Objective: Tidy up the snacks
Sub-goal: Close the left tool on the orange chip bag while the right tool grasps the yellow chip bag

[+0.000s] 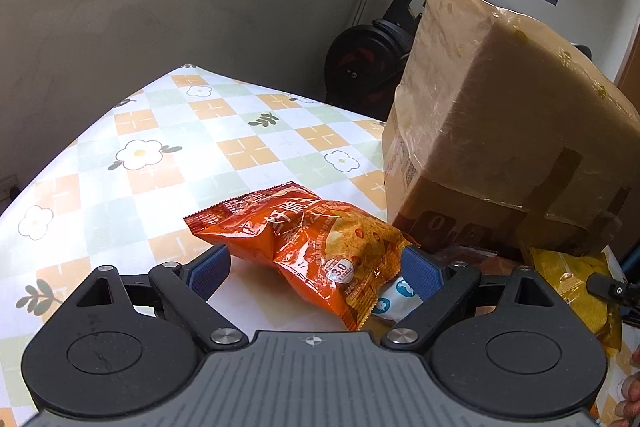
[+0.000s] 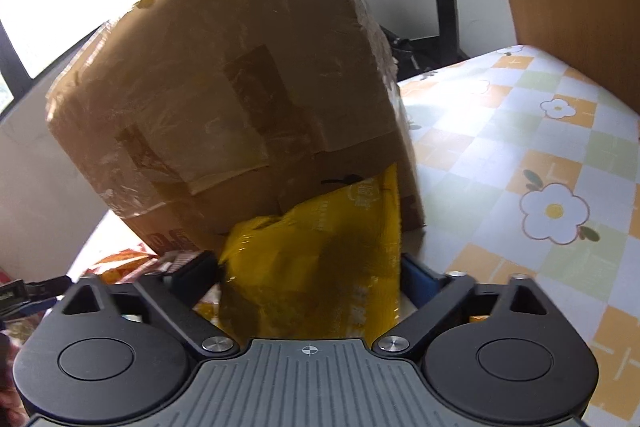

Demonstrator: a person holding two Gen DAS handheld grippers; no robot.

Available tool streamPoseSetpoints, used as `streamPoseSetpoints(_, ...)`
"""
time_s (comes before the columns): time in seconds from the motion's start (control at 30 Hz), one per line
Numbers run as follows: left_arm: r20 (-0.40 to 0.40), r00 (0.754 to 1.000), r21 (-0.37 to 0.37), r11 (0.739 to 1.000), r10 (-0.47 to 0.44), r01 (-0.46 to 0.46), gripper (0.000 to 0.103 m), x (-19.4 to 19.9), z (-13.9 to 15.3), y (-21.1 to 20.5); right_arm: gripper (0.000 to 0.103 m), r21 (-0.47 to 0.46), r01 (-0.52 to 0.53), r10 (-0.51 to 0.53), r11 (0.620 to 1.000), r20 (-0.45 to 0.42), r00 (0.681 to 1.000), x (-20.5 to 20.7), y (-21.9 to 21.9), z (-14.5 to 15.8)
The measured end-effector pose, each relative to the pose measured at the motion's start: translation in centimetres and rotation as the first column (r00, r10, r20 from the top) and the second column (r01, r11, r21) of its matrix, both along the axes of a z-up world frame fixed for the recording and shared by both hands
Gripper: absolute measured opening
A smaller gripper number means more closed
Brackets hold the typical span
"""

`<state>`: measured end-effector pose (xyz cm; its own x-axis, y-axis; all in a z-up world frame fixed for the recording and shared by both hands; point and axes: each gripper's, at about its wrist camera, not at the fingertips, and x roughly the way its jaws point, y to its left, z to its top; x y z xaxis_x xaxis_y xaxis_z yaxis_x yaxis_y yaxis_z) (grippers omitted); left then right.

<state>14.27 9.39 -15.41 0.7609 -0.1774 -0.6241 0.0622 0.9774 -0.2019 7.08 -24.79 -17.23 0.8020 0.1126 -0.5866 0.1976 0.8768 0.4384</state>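
Snacks are being gathered at this stage, with one packet in each gripper. From the left wrist view, the left hand-held gripper [image 1: 314,267] has its blue pads [image 1: 210,271] on either side of an orange snack packet [image 1: 308,247], which looks pinched between them and raised a little over the tabletop [image 1: 160,147] with its flowered check cloth; I judge it held, though contact on the right pad is partly hidden by the foil. Beneath it a white-and-blue packet [image 1: 396,301] peeks out, and a cardboard box [image 1: 500,123] wrapped in tape stands tilted just to the right, with a yellow packet [image 1: 572,279] near its foot. The gripper points forward and slightly down, low over the cloth. From the right wrist view, the right hand-held gripper [image 2: 310,275] is closed on the yellow packet [image 2: 316,263], which fills the gap between the jaws and rises against the box [image 2: 232,87]. This gripper also aims forward, close to the box face. The next move likely calls for carrying each packet to a chosen spot and setting it down without crushing the puffed foil; where that spot is cannot be told.
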Motion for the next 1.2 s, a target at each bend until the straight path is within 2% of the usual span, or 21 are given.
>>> streamPoseSetpoints(0.2, -0.051, 0.997, -0.086, 0.994, 0.061, -0.066, 0.093, 1.4, -0.8, 1.3, 0.077, -0.007, 0.001, -0.001, 1.000, 0.026, 1.000, -0.5, 0.6, 0.1)
streamPoseSetpoints(0.33, -0.090, 0.987, -0.162, 0.976, 0.134, -0.147, 0.093, 2.9, -1.9, 1.9, 0.076, 0.003, 0.004, -0.004, 1.000, 0.029, 1.000, -0.4, 0.4, 0.0)
streamPoseSetpoints(0.5, -0.111, 0.983, -0.143, 0.977, 0.145, -0.160, 0.093, 4.3, -3.1, 0.9, 0.076, 0.005, 0.004, -0.004, 1.000, 0.027, 1.000, -0.4, 0.4, 0.0)
streamPoseSetpoints(0.6, -0.114, 0.980, -0.198, 0.963, 0.165, -0.185, 0.093, 4.7, -4.0, 1.1, 0.076, 0.010, 0.007, -0.007, 1.000, 0.025, 1.000, -0.4, 0.4, -0.2)
streamPoseSetpoints(0.7, -0.111, 0.979, -0.203, 0.960, 0.173, -0.193, 0.092, 5.1, -4.9, 1.1, 0.077, 0.022, 0.014, -0.014, 1.000, 0.020, 1.000, -0.5, 0.1, -0.3)
streamPoseSetpoints(0.77, -0.096, 0.983, -0.210, 0.962, 0.159, -0.176, 0.077, 5.1, -5.0, 1.1, 0.077, 0.028, 0.014, -0.015, 1.000, 0.019, 1.000, -0.5, 0.1, -0.3)
streamPoseSetpoints(0.9, -0.061, 0.985, -0.117, 0.979, 0.163, -0.169, 0.054, 4.8, -4.0, 0.5, 0.074, 0.027, 0.009, -0.010, 1.000, 0.029, 1.000, -0.6, 0.2, -0.1)
streamPoseSetpoints(1.03, -0.035, 0.987, -0.081, 0.984, 0.155, -0.157, 0.045, 4.0, -2.8, 0.6, 0.072, 0.034, 0.002, -0.004, 0.999, 0.041, 0.999, -0.8, 0.4, 0.0)
streamPoseSetpoints(1.2, 0.016, 0.989, -0.045, 0.988, 0.149, -0.149, 0.044, 2.5, -1.2, 0.7, 0.071, 0.045, 0.008, -0.011, 0.999, 0.059, 0.998, -1.2, 0.5, 0.3)
